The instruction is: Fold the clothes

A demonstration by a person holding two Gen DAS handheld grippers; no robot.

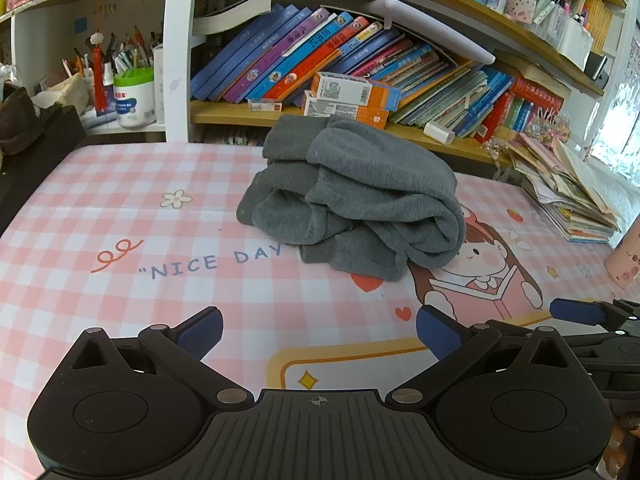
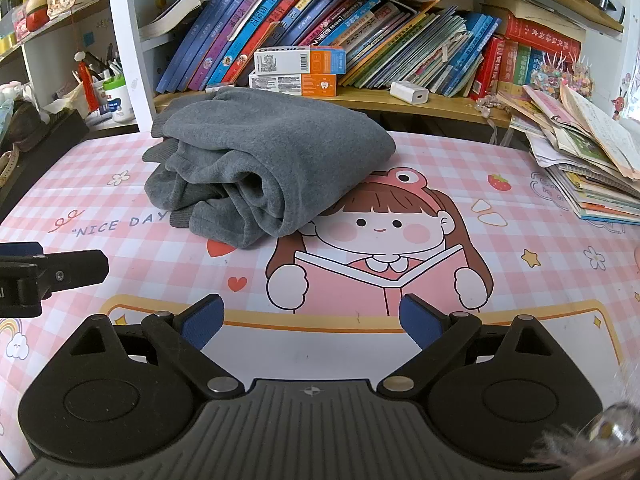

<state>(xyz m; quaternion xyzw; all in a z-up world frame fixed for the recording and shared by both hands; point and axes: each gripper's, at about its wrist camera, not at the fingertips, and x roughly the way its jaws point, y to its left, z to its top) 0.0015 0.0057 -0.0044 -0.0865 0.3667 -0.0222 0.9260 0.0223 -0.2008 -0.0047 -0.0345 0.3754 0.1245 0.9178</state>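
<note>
A grey fleece garment (image 1: 352,196) lies folded into a thick bundle on the pink checked table mat (image 1: 120,208), toward the far side near the bookshelf. The same grey garment (image 2: 264,160) shows left of centre in the right wrist view, its rolled edge facing me. My left gripper (image 1: 318,332) is open, well short of the garment, nothing between its blue pads. My right gripper (image 2: 310,322) is open too, over the cartoon girl print, holding nothing. The right gripper's fingertip (image 1: 576,311) pokes in at the right of the left wrist view. The left gripper's body (image 2: 52,276) shows at the left edge.
A bookshelf (image 1: 360,64) full of leaning books runs behind the table, with small boxes (image 2: 298,70) and a white charger (image 2: 410,93) on its ledge. A stack of papers and booklets (image 2: 584,160) sits at the right. Pen holders (image 1: 128,80) stand far left. A pink bottle (image 1: 626,260) stands at right.
</note>
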